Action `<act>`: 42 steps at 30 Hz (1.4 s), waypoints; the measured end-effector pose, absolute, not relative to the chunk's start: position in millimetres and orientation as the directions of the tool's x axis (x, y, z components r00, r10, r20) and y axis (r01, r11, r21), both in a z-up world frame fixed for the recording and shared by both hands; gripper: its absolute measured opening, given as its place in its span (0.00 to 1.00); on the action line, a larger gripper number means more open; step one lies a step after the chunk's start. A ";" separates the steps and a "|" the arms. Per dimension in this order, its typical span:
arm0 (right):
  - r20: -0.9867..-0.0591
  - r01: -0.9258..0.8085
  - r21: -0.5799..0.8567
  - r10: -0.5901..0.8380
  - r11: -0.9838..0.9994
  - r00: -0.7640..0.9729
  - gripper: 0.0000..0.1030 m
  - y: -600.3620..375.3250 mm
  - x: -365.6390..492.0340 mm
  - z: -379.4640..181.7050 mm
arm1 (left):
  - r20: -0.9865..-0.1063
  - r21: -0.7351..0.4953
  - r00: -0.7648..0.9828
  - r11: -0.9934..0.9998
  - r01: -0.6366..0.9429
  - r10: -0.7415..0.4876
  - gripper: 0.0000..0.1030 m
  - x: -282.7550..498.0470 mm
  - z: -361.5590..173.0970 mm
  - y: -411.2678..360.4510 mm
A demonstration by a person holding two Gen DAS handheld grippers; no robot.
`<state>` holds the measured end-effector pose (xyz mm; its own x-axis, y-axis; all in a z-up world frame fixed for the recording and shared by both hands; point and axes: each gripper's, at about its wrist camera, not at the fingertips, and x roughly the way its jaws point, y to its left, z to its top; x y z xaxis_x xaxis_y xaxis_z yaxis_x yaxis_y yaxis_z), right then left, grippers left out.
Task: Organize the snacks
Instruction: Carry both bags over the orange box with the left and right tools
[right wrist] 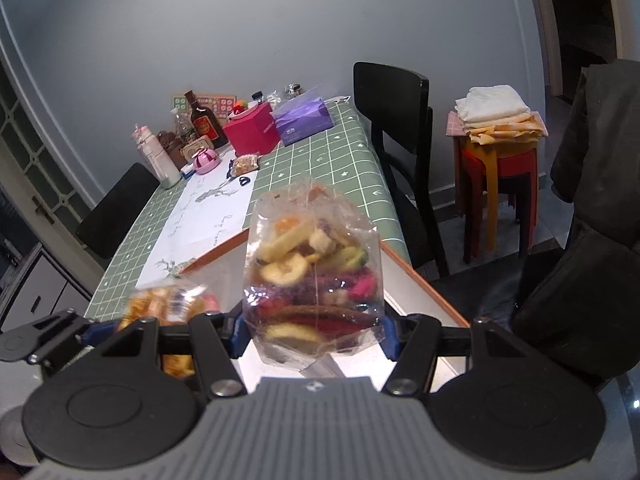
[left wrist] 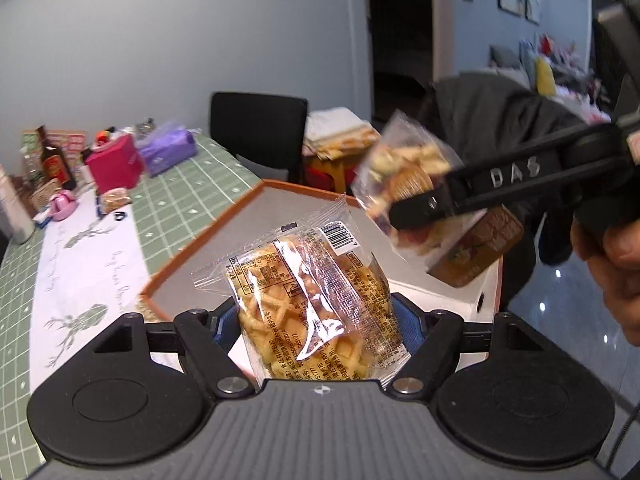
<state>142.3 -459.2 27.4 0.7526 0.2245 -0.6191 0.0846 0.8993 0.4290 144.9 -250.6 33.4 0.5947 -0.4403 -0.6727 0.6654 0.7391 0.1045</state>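
My left gripper (left wrist: 320, 320) is shut on a clear packet of yellow waffle snack (left wrist: 308, 292), held above a white box with an orange rim (left wrist: 224, 220). My right gripper (right wrist: 314, 330) is shut on a clear bag of mixed dried fruit chips (right wrist: 316, 264), also above the box (right wrist: 424, 280). In the left wrist view the right gripper (left wrist: 416, 204) comes in from the right with the fruit bag (left wrist: 404, 168). In the right wrist view the left gripper (right wrist: 100, 330) and its waffle packet (right wrist: 168, 304) show blurred at the lower left.
The box sits on a table with a green checked cloth (right wrist: 320, 160) and a white runner (left wrist: 80, 248). At the far end stand a pink box (right wrist: 252, 128), a purple tissue pack (right wrist: 306, 120), a dark bottle (right wrist: 204, 120) and a small snack bag (right wrist: 246, 164). Black chairs (right wrist: 396, 120) and stacked stools (right wrist: 496, 168) stand to the right.
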 end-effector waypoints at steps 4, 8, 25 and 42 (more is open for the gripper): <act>-0.633 0.092 0.414 0.213 0.906 0.745 0.57 -459.0 146.9 22.0 | -0.701 0.116 0.561 0.706 0.699 -0.440 0.84 151.5 18.4 -265.5; -0.651 0.104 0.397 0.200 0.912 0.732 0.57 -460.0 150.7 15.7 | -0.724 0.150 0.545 0.675 0.722 -0.422 0.84 154.2 7.0 -279.0; -0.782 0.067 0.244 0.155 0.967 0.603 0.57 -449.2 174.0 -24.9 | -0.839 0.169 0.433 0.598 0.784 -0.330 0.84 160.8 -40.6 -308.1; -0.840 0.040 0.140 0.097 0.989 0.533 0.60 -432.9 182.1 -36.9 | -0.893 0.138 0.367 0.619 0.773 -0.259 0.90 171.1 -47.2 -311.5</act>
